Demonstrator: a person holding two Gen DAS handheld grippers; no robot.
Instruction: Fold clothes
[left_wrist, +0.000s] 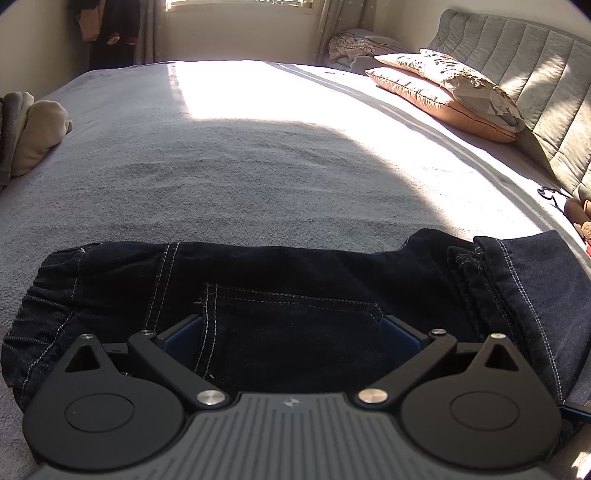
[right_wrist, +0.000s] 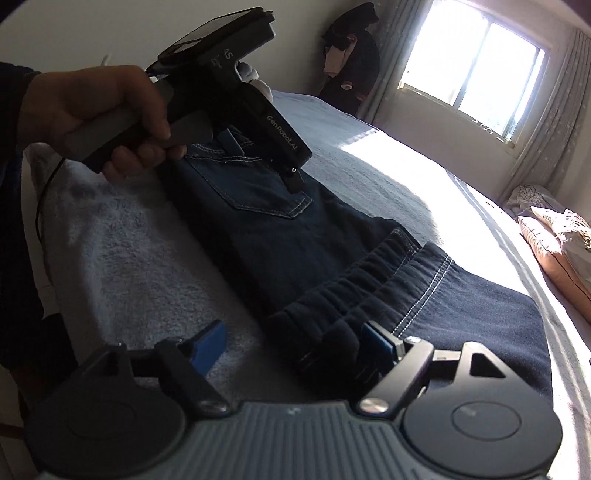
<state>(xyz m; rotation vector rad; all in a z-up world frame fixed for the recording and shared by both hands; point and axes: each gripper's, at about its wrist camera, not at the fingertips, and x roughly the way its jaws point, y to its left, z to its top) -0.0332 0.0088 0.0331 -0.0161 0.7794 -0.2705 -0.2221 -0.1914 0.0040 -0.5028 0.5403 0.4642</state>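
Grey bed (left_wrist: 229, 166), dark jeans (left_wrist: 295, 280), pillows (left_wrist: 443, 96), folded clothes (left_wrist: 33, 129)

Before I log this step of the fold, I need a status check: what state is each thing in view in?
jeans: folded, lying flat on the bed, back pocket up
left gripper: open, jaws spread over the pocket area
right gripper: open, jaws wide around the bunched waistband edge
hand: wrapped around the left gripper's handle
pillows: stacked by the headboard
curtains: drawn aside, window uncovered
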